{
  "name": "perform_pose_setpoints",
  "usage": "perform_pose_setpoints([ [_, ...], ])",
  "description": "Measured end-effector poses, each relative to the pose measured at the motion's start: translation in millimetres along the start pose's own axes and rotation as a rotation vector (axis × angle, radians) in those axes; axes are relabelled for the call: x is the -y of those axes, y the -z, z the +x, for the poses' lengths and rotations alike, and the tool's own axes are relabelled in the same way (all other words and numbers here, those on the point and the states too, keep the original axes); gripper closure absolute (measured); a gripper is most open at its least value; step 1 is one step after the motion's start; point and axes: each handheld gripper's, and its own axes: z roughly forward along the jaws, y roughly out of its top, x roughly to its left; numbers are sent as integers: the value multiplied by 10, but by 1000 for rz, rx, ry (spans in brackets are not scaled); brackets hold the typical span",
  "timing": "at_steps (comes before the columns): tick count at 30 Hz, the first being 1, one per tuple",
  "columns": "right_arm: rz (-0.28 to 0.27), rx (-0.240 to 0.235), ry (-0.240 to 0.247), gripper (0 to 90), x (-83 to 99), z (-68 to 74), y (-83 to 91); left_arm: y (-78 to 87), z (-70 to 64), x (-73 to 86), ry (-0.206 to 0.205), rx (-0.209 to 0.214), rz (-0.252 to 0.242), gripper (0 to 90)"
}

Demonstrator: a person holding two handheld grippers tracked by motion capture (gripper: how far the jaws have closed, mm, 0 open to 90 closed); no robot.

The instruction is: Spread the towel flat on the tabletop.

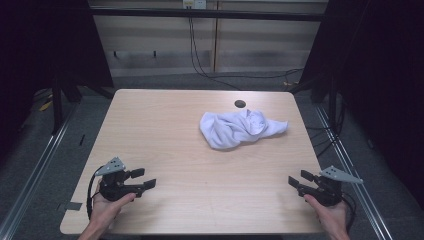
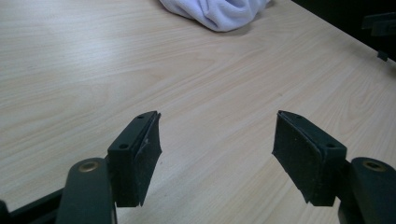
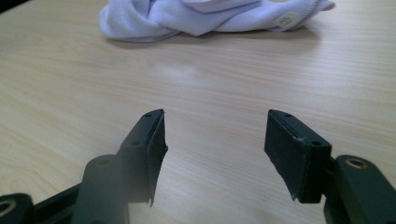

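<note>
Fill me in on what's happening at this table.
A person sits at a wooden table with a two-jaw gripper in each hand. The left gripper and the right gripper rest near the front corners, jaws open, holding nothing. A crumpled white cloth lies in a heap toward the far right of the table, just in front of a small round hole. Neither gripper touches the cloth; nothing is being handled yet.

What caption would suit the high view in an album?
Crumpled white cloth on a light wooden table, an open hand-held gripper at each near corner: left, right.
</note>
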Motion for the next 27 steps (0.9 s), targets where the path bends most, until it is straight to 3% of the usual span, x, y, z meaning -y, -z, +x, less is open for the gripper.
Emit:
perform_pose_setpoints([
  [1, 11, 2, 32, 408, -4, 29, -17, -12, 3, 0, 4, -3, -1, 324],
  [4, 28, -21, 30, 404, -14, 70, -43, -37, 13, 1, 10, -14, 8, 309],
  [6, 23, -62, 18, 402, -51, 105, -65, -42, 33, 0, 14, -22, 18, 299],
  [11, 29, -89, 23, 397, -128, 165, -142, -35, 44, -10, 22, -29, 7, 298],
  [14, 45, -97, 49, 381, -185, 269, -246, -34, 34, -2, 21, -31, 9, 298],
  [15, 53, -111, 83, 376, -231, 358, -314, -28, 24, 1, 11, -26, 9, 298],
  [18, 66, -110, 121, 367, -321, 411, -407, -18, 19, 10, 1, -30, 15, 298],
  [20, 67, -122, 116, 360, -361, 412, -452, -14, 18, 14, -2, -27, 16, 298],
  [23, 83, -138, 109, 348, -479, 391, -612, -12, 25, 25, 8, -24, 13, 298],
  [24, 109, -152, 121, 342, -569, 374, -763, -13, 32, 23, 13, -19, 15, 302],
  [25, 109, -152, 121, 342, -569, 374, -763, -16, 39, 21, 13, -16, 13, 302],
  [27, 123, -160, 131, 337, -689, 351, -960, -34, 55, 12, 20, -18, 13, 304],
])
